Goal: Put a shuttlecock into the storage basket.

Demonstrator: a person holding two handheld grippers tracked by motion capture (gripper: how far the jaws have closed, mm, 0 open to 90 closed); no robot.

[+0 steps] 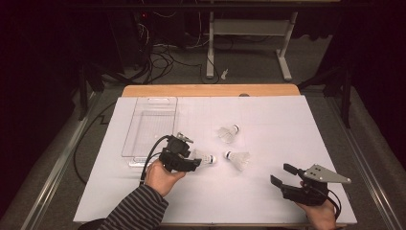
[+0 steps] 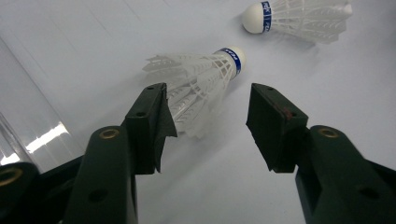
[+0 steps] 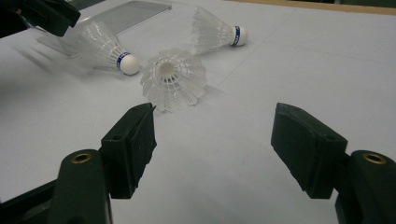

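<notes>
The right gripper (image 1: 283, 174) is held low at the near right of the table's white sheet (image 1: 287, 124), well apart from the clear tray (image 1: 149, 125) that is taken here as the landmark. Its jaws are spread wide and nothing is seen between them; bare sheet lies in the gap in the right gripper view.

Nearer the tray, the left gripper (image 1: 195, 162) is held just off the tray's near right corner, gripped by a hand (image 1: 162, 176) with a striped sleeve (image 1: 136, 211) behind it. Its jaws are partly open. In the left gripper view the feathered skirt of a shuttlecock (image 2: 198, 81) is seen reaching between the jaws, with the left pad close against the feathers and the right pad clear of them; no squeeze is seen. This shuttlecock (image 1: 207, 158) is lying on its side on the sheet, just right of the tray's near end, its cork tip pointed away from the tray.

A second shuttlecock (image 1: 238, 159) is lying a little farther from the tray, to the right of the first.

A third shuttlecock (image 1: 228, 132) is placed farthest back, right of the tray's middle and apart from it.
</notes>
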